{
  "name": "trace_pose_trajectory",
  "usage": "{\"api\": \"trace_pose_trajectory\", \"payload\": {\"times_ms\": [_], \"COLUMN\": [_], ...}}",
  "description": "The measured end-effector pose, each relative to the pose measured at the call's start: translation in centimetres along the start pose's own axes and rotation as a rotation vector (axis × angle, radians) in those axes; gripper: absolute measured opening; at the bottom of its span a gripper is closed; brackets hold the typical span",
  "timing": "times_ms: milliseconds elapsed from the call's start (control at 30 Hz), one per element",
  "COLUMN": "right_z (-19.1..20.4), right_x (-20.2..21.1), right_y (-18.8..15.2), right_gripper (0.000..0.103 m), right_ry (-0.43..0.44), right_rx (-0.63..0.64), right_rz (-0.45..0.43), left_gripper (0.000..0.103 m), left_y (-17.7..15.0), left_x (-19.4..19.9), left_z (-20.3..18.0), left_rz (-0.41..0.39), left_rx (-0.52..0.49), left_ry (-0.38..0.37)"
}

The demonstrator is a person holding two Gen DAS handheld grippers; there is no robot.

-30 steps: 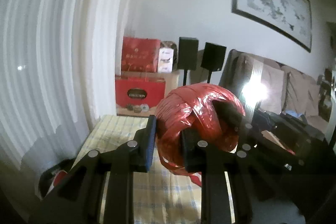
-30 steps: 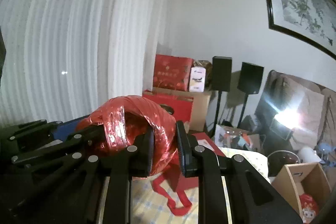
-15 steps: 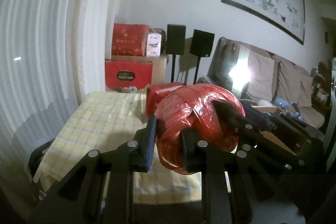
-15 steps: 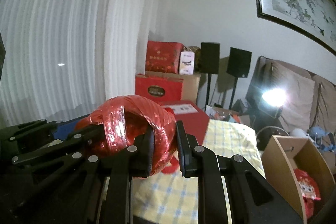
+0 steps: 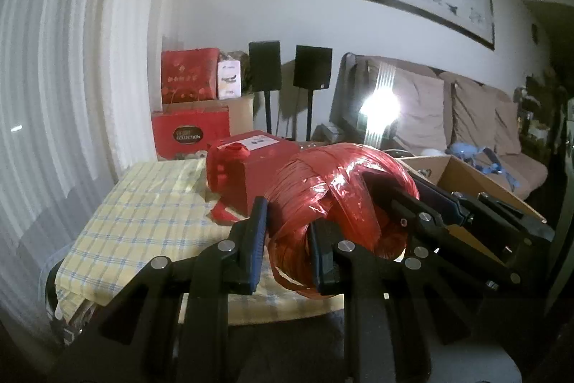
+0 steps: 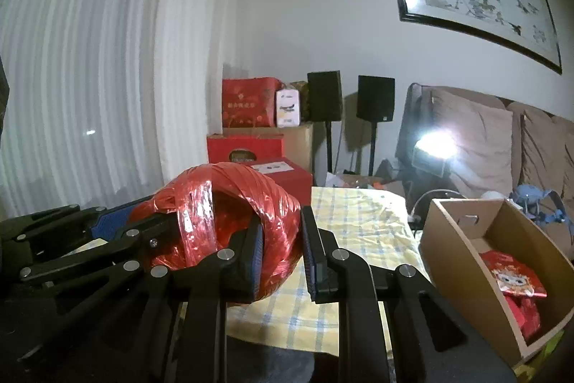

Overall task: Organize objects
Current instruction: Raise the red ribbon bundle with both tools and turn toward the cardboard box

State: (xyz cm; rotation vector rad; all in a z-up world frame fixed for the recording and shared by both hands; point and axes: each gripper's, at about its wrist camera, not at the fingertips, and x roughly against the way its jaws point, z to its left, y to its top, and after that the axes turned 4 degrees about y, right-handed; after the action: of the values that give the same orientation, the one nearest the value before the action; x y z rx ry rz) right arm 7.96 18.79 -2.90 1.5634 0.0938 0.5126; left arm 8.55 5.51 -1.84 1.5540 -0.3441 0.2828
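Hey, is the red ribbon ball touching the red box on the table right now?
Cannot tell. In the left wrist view the red ribbon ball overlaps the red box, with no visible gap or contact; both tongs clamp it.

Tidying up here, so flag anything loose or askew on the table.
A strand of red ribbon trails loose on the checked tablecloth beside the red gift box. The cloth itself lies rumpled near that box. Nothing else stands out.
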Motion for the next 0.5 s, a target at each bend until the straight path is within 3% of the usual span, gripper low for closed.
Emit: {"api": "trace_pose_trajectory", "payload": {"times_ms": [333, 500], "right_z": [-2.3, -2.8], "right_x": [1.4, 2.3], "right_y": [-2.7, -2.6], "right_gripper": [0.018, 0.018], "right_ry": [0.004, 0.002], "right_rx": [-0.074, -0.069], "right_rz": [-0.030, -0.062], "left_gripper": [0.019, 0.019], "left_y": [-1.4, -1.4], "left_x": [0.6, 1.3], "left_z": [-2.9, -3.8], "left_rz": [-0.003, -0.041], "left_rx": [-0.074, -0.085], "left_ry": [0.016, 0.016]}}
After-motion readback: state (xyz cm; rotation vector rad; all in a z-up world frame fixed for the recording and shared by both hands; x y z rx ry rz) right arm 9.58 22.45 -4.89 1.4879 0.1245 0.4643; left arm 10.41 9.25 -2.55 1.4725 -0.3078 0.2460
